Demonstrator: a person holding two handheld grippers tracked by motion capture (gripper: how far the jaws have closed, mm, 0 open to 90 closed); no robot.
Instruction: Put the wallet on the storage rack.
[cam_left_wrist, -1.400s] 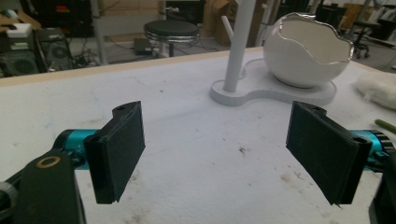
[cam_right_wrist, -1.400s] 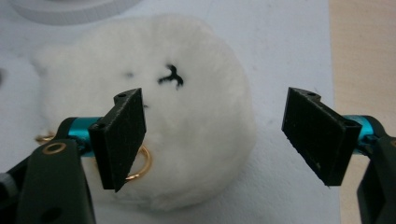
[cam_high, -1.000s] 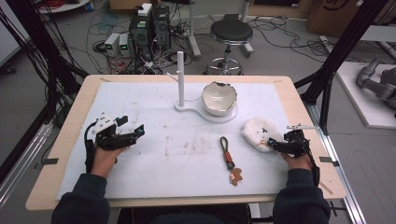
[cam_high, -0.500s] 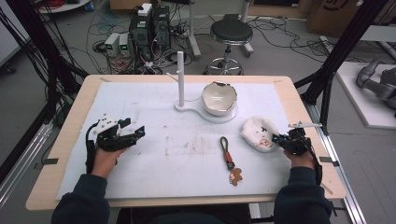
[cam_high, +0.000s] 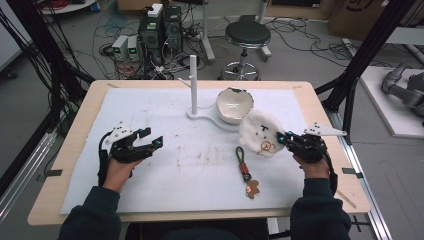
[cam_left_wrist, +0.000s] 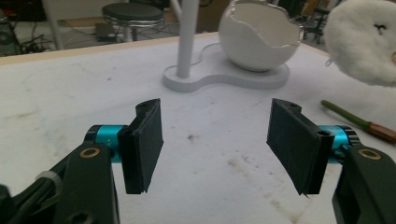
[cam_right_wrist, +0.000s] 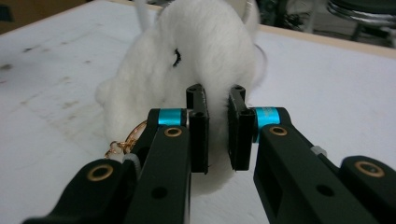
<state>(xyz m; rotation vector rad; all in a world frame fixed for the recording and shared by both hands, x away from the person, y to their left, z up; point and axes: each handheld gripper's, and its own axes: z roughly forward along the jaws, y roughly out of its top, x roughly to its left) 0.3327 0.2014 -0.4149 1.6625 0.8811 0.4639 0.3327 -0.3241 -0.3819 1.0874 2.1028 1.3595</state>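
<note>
at table's right | white fluffy plush toy (cam_high: 260, 134) | pinched by right hand-held gripper (cam_high: 286, 140)

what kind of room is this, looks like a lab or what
Most likely a robotics lab or workshop. Computer boxes and loose cables sit on the floor behind the table, a black metal frame stands around it, and a grey robot arm lies off to the right.

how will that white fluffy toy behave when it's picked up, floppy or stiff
Probably soft and squashy: the right gripper has its fingers pinched deep into the plush toy. It looks light for its size, so it should lift easily. The small gold ring at its side will likely dangle.
</note>
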